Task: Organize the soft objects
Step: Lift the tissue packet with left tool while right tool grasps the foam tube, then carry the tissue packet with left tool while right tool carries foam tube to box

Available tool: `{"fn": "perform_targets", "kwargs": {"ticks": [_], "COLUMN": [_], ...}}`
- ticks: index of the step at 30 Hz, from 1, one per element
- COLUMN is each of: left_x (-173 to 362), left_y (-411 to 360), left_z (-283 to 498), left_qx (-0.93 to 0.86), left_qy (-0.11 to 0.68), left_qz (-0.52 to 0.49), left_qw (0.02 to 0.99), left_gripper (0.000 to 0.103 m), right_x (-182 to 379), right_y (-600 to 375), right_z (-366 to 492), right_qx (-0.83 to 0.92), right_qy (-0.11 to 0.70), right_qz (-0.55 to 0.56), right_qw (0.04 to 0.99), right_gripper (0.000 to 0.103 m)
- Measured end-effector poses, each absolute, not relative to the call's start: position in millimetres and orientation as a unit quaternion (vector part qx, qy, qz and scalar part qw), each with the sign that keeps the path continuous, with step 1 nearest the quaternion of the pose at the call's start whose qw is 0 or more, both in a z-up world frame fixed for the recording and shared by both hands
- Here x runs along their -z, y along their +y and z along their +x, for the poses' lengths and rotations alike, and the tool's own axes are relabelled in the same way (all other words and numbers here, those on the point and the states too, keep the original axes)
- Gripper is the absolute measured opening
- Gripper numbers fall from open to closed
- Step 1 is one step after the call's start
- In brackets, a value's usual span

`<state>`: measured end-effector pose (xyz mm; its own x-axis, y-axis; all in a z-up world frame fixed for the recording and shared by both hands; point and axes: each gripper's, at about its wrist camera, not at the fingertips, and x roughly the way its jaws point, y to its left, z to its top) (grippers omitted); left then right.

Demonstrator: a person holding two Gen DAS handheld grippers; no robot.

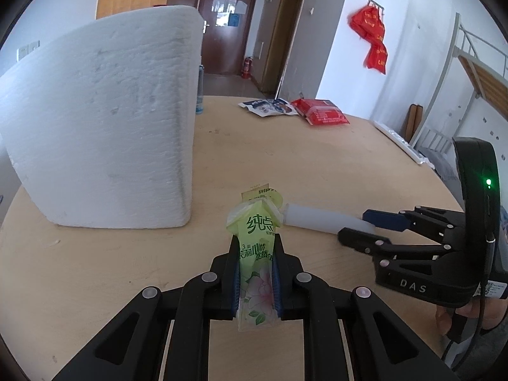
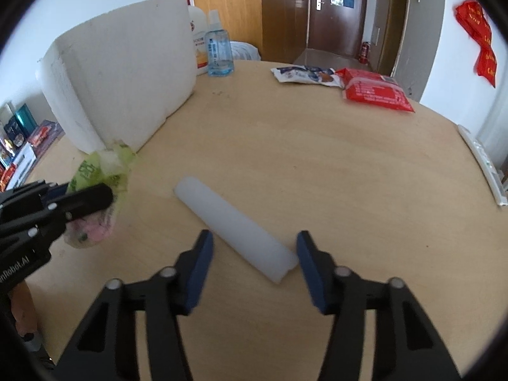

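Left gripper (image 1: 256, 273) squeezes crumpled green floral tissue pack (image 1: 256, 238).

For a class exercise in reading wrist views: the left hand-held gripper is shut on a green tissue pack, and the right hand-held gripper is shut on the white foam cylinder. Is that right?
Not quite. The left hand-held gripper is shut on the green tissue pack, but the right hand-held gripper is open: in the right wrist view its fingers straddle the near end of the white foam cylinder, which lies on the wooden table.
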<state>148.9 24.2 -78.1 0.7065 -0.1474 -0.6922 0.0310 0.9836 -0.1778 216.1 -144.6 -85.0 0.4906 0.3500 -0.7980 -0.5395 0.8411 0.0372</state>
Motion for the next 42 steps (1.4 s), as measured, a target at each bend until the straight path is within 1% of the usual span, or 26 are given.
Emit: {"fn": "perform_targets", "kwargs": {"ticks": [4,13,16,19,21,22,26,32,42], "left_x": [75.5,72.7,70.8,69.1,68.9,68.9,66.1,56.2,33.1], "left_y": [26.3,27.6,29.3,31.3,32.3,31.6,31.3,29.5,20.0], "left_z": [144.3,135.0,132.3,129.9,129.2,127.8,124.1,111.5,71.0], "left_qx": [0.048,0.051,0.047,0.042,0.04,0.04,0.037,0.037,0.038], "left_qy": [0.375,0.368,0.364,0.36,0.36,0.36,0.354,0.342,0.312], "left_qz": [-0.077,-0.078,-0.08,-0.081,-0.083,-0.083,-0.082,-0.079,-0.064], "left_qw": [0.923,0.925,0.927,0.928,0.928,0.929,0.931,0.936,0.947], "left_gripper": [0.017,0.017,0.017,0.017,0.017,0.017,0.017,0.017,0.017], "right_x": [83.9,83.4,84.2,83.7,81.7,80.2,74.1,47.6,17.1], "right_y": [-144.5,-130.2,-125.4,-125.0,-131.9,-135.9,-146.4,-160.3,-170.8], "right_z": [210.2,208.4,209.1,205.7,203.9,204.5,203.3,186.5,144.8], "right_qx": [-0.245,-0.257,-0.261,-0.265,-0.264,-0.264,-0.272,-0.285,-0.293], "right_qy": [0.432,0.431,0.427,0.424,0.419,0.419,0.417,0.383,0.338], "right_qz": [-0.122,-0.16,-0.169,-0.169,-0.151,-0.136,-0.093,-0.036,-0.017], "right_qw": [0.859,0.85,0.849,0.849,0.855,0.858,0.862,0.878,0.894], "right_gripper": [0.037,0.037,0.035,0.021,0.013,0.012,0.011,0.011,0.012]}}
